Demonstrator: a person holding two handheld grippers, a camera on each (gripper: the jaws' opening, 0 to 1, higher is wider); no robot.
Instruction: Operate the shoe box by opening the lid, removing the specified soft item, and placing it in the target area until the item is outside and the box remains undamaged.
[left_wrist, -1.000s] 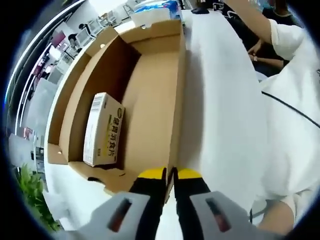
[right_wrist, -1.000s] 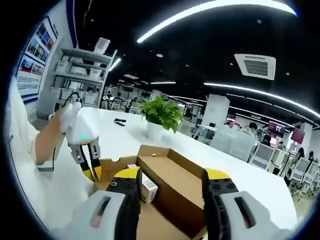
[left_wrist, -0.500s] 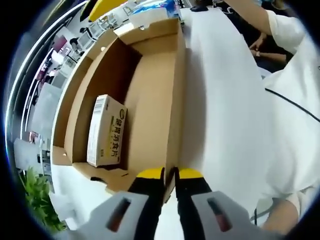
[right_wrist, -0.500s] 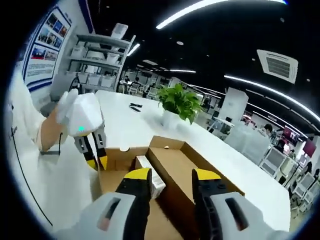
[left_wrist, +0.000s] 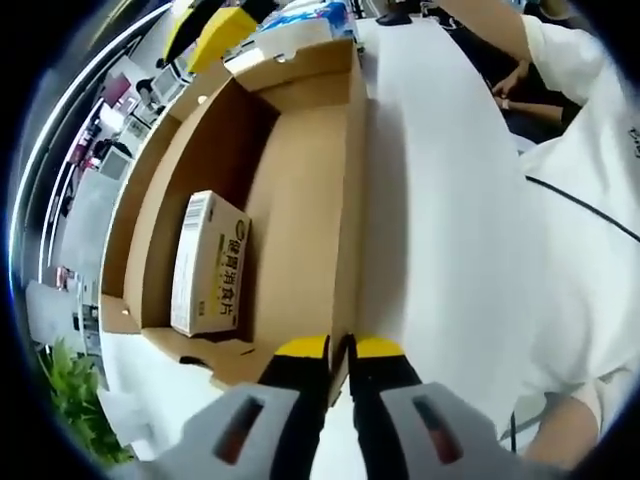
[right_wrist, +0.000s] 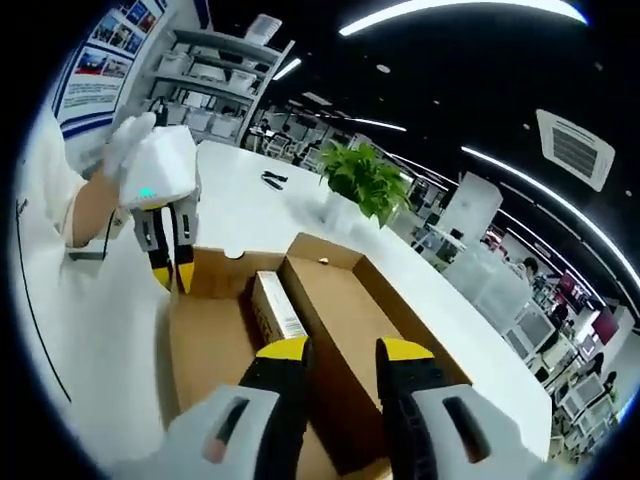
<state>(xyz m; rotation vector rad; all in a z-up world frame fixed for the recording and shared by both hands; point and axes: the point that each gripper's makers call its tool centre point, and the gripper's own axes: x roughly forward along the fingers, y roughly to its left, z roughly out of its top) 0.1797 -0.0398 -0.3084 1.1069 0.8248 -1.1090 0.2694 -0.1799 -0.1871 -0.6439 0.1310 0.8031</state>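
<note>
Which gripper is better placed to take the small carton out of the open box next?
Right. The right gripper hovers open above the box interior, aimed toward the small carton. The left gripper is shut on the shoe box wall, steadying it.

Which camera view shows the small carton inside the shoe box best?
The left gripper view shows the small carton best: it lies flat on the shoe box floor, with its printed face and barcode end visible. In the right gripper view, the carton appears narrower, beside the box's inner wall, partly behind the right hand-held gripper.
</note>
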